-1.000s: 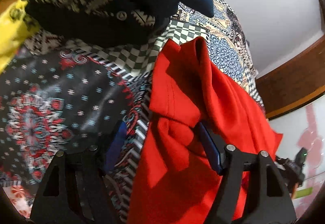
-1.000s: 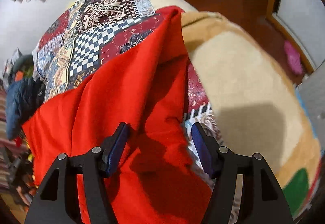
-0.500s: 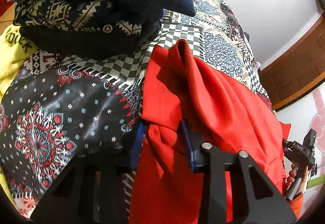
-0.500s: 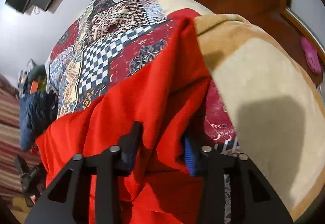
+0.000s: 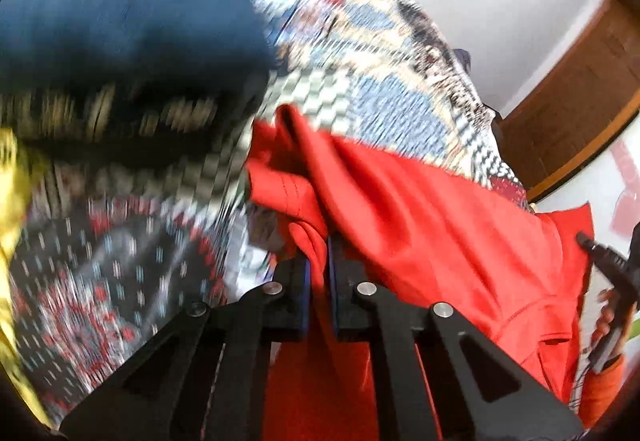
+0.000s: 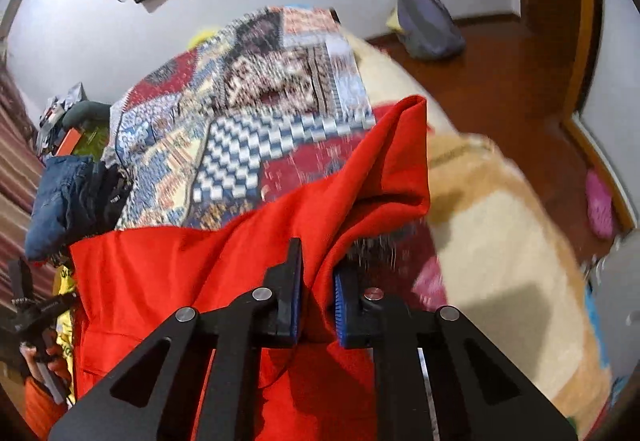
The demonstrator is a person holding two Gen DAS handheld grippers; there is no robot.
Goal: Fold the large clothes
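A large red garment (image 5: 420,209) lies over a bed with a patchwork cover (image 5: 380,93). My left gripper (image 5: 318,257) is shut on a bunched fold of it near one corner, lifting the cloth off the cover. In the right wrist view the same red garment (image 6: 200,265) hangs from my right gripper (image 6: 318,261). Its jaws are closing, with a fold of red cloth pinched between the blue pads. The stretch of garment between the two grips sags a little. A far corner of the garment (image 6: 412,113) stands up folded above the cover (image 6: 260,113).
A pile of navy and dark patterned clothes (image 5: 120,13) sits on the bed beside the left grip, with a yellow garment (image 5: 12,181) at the edge. A beige blanket (image 6: 500,241) covers the bed's right side. A grey backpack (image 6: 428,21) and pink slipper (image 6: 598,205) lie on the wooden floor.
Both grippers have gone from wide apart around the red cloth to pinched on it. Both have risen, pulling the garment's edge up off the bed.
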